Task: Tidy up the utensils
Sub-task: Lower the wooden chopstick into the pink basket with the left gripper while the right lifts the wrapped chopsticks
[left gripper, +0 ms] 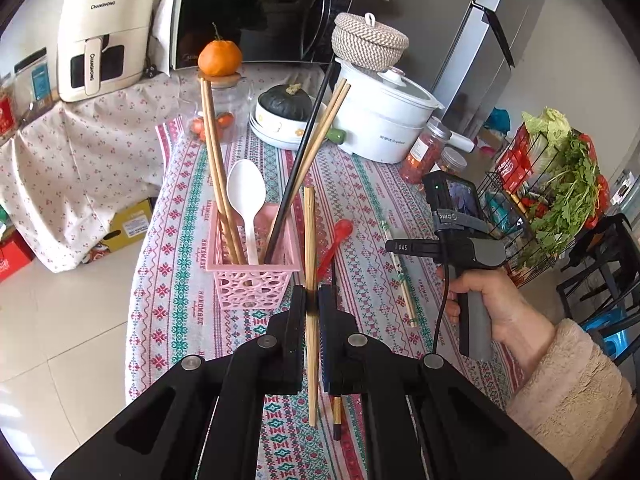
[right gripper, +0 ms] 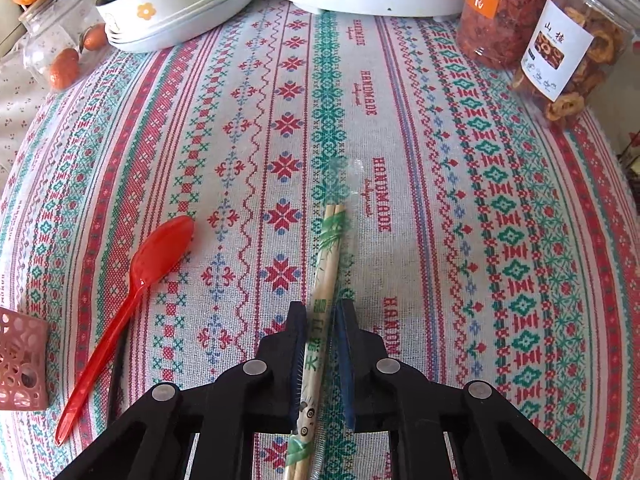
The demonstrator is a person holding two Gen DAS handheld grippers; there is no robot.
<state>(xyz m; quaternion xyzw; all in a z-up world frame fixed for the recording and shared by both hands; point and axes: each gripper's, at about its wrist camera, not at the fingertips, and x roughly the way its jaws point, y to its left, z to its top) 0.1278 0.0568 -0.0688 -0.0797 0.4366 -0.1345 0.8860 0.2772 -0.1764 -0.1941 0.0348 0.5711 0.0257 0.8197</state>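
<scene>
My left gripper (left gripper: pixel 311 304) is shut on a bamboo chopstick (left gripper: pixel 309 240) and holds it upright just right of the pink basket (left gripper: pixel 256 280). Several chopsticks and a white spoon (left gripper: pixel 246 192) stand in that basket. My right gripper (right gripper: pixel 320 320) points down at the tablecloth, its pads closed on a wrapped pair of chopsticks (right gripper: pixel 326 276) lying there. The left wrist view shows that pair (left gripper: pixel 402 284) below the right gripper, which a hand (left gripper: pixel 488 304) holds. A red spoon (right gripper: pixel 152 264) lies to the left, beside a dark chopstick (right gripper: pixel 116 360).
At the back stand stacked bowls (left gripper: pixel 276 132) with a squash, a white cooker (left gripper: pixel 384 120), jars of dried fruit (right gripper: pixel 568 52), a glass jar (left gripper: pixel 224 104) topped by an orange, and a microwave (left gripper: pixel 256 12). A wire rack (left gripper: pixel 532 208) of greens stands right of the table.
</scene>
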